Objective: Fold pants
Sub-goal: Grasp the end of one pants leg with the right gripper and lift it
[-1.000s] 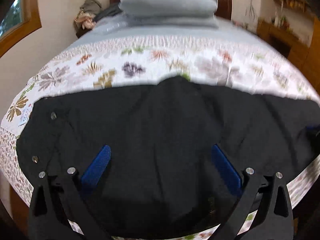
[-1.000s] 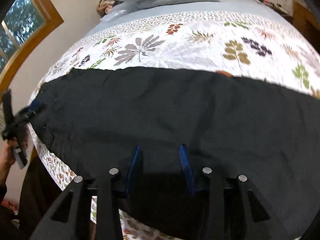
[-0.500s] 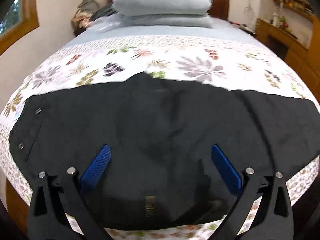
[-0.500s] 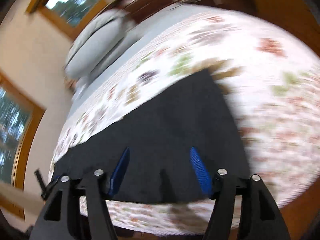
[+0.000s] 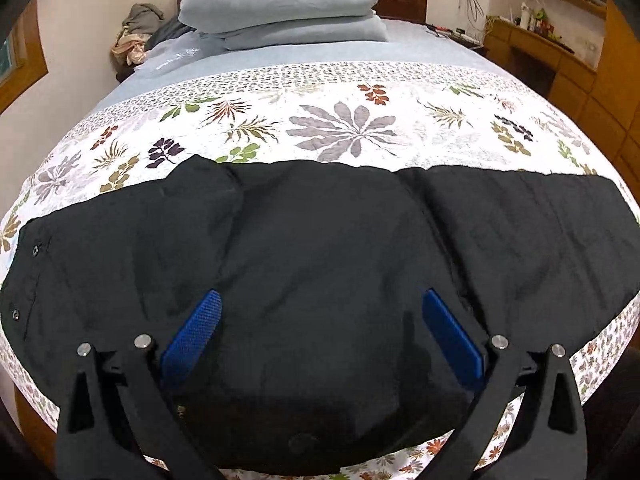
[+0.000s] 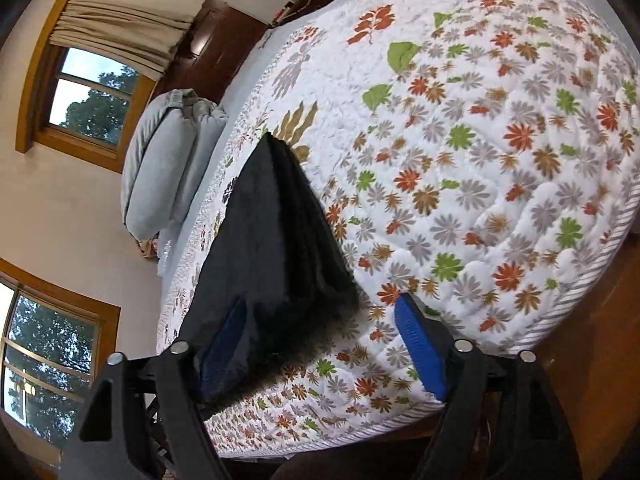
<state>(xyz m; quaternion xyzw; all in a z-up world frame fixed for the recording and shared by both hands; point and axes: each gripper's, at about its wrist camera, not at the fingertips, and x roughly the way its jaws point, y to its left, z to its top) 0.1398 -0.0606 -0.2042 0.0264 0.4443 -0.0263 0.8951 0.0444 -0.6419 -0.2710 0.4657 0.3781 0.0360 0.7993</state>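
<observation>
The black pants (image 5: 320,264) lie flat across the near edge of the bed, waistband with snaps at the left, leg ends at the right. My left gripper (image 5: 320,320) is open and empty, hovering above the middle of the pants. In the right wrist view the pants (image 6: 276,240) run away from the camera, and their leg ends lie between the fingers of my right gripper (image 6: 320,336). That gripper is open and tilted, with its left finger over the hem and its right finger over the bedspread.
A white floral bedspread (image 5: 340,120) covers the bed (image 6: 480,140). Grey folded bedding (image 5: 280,4) is stacked at the headboard. Wooden shelves and drawers (image 5: 560,52) stand at the right. Windows (image 6: 92,92) are on the left wall.
My right gripper has swung from the pants' middle to the leg ends, rolled sideways and opened wider. My left gripper has drawn back and up slightly; it stays open.
</observation>
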